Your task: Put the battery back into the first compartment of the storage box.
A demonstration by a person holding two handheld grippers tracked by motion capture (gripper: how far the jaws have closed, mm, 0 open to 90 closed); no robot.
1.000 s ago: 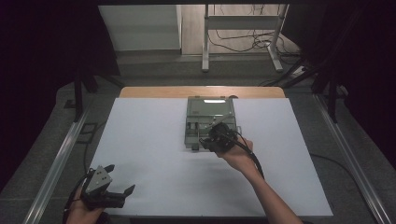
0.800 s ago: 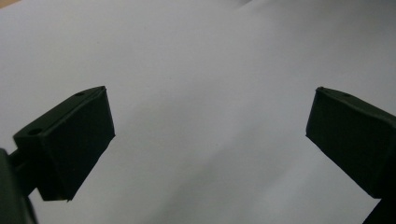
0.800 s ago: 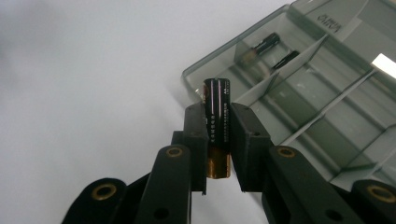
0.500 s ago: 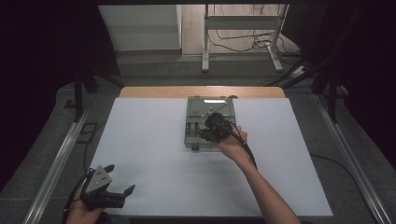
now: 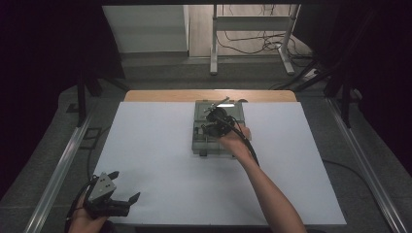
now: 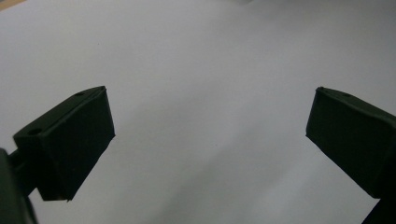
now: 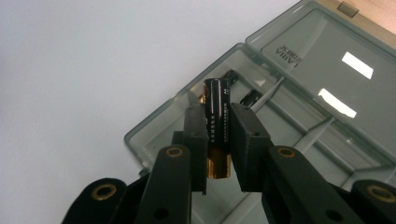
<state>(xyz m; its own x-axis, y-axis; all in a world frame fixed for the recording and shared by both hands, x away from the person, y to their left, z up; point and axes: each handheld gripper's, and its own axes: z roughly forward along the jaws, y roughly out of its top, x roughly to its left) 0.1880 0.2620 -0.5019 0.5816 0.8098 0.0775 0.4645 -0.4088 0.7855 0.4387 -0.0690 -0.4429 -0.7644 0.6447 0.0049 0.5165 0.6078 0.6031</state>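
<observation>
My right gripper (image 7: 217, 135) clamps a battery (image 7: 217, 122) upright—poised above the open case (image 7: 299, 93) for slotting—my left gripper (image 6: 205, 140) gapes empty.

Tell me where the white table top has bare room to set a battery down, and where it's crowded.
The white table top is bare left of the open grey plastic case, up to the left gripper at the near corner. Right of the case it is bare too. Crowded: over the case, where the right gripper holds a black and gold cylindrical battery.

black-and-gold battery (image 7: 217, 126), smoky grey case (image 7: 299, 107), white table (image 5: 155, 160).
</observation>
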